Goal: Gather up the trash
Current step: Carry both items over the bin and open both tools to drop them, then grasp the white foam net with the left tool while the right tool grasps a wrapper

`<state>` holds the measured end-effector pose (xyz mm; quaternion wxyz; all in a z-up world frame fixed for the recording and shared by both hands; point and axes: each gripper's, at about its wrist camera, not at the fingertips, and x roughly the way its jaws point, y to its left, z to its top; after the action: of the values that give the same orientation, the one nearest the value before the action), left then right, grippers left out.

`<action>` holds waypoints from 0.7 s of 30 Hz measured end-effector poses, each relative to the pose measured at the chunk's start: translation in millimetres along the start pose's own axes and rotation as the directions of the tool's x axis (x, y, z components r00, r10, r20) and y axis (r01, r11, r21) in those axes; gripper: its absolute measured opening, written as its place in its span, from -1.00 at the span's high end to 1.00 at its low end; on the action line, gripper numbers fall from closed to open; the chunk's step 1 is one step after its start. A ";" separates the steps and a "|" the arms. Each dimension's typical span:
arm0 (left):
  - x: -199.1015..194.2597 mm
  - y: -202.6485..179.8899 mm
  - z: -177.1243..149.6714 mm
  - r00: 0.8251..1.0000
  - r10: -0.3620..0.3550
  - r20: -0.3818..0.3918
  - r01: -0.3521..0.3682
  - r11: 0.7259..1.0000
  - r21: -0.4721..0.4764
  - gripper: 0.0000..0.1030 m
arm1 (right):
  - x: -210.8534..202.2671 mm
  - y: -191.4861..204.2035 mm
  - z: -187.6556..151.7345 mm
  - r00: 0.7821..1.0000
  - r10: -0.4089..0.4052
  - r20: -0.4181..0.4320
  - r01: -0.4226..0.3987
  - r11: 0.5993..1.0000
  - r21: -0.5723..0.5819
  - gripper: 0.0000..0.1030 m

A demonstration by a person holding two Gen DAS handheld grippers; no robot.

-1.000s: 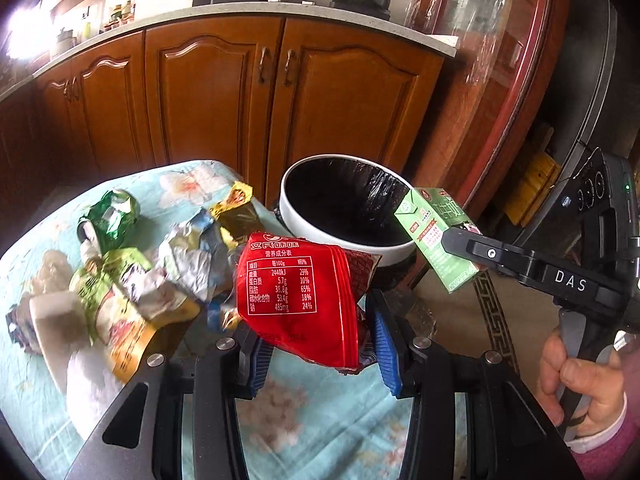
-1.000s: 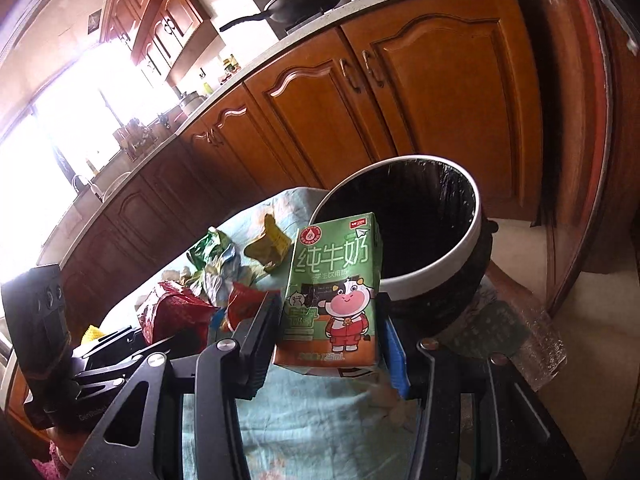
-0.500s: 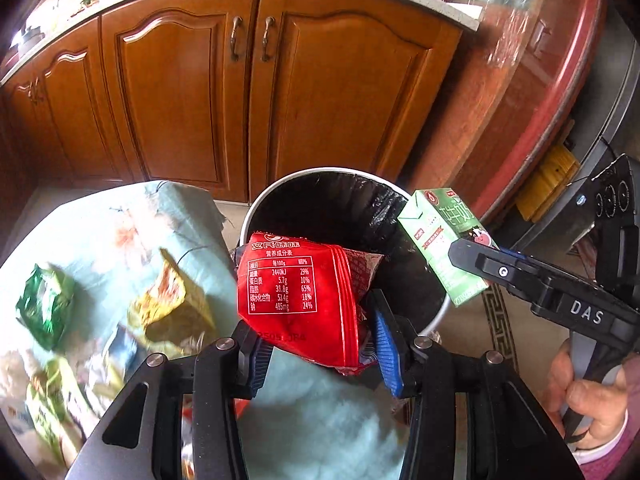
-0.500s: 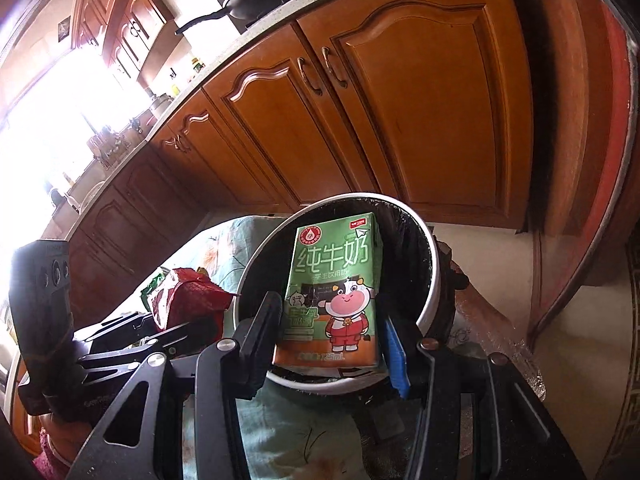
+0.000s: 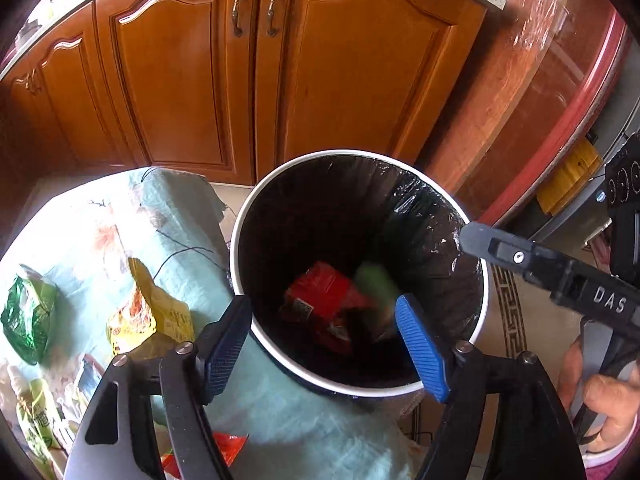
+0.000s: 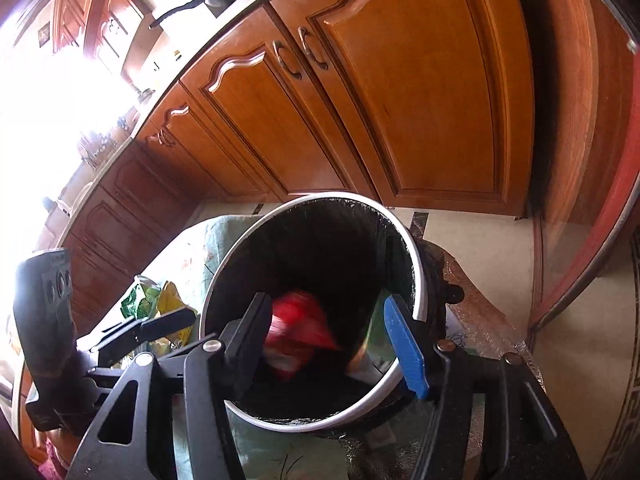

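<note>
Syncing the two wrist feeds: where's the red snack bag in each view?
Left wrist: the red snack bag lies low inside the trash bin, centre of frame, between the open left gripper fingers.
Right wrist: the same bag, motion-blurred, inside the bin, lower centre, between the open right gripper fingers.
Shared landmark: the bin's white rim with black liner.

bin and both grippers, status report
Left gripper open, right gripper open. Red bag and green carton inside bin. Wrappers on table.
</note>
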<state>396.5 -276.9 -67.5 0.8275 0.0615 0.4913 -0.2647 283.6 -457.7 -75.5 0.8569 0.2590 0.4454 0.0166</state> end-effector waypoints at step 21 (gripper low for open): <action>-141.1 30.5 -174.3 0.968 0.034 0.248 0.001 0.990 -0.139 -0.49 | -49.6 54.5 -108.9 0.992 0.104 0.074 -0.103 0.995 -0.004 -0.88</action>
<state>222.5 -134.5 -41.8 0.8873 -0.0257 0.3997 -0.2288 180.7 -376.7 -64.1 0.8709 0.2820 0.3992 0.0515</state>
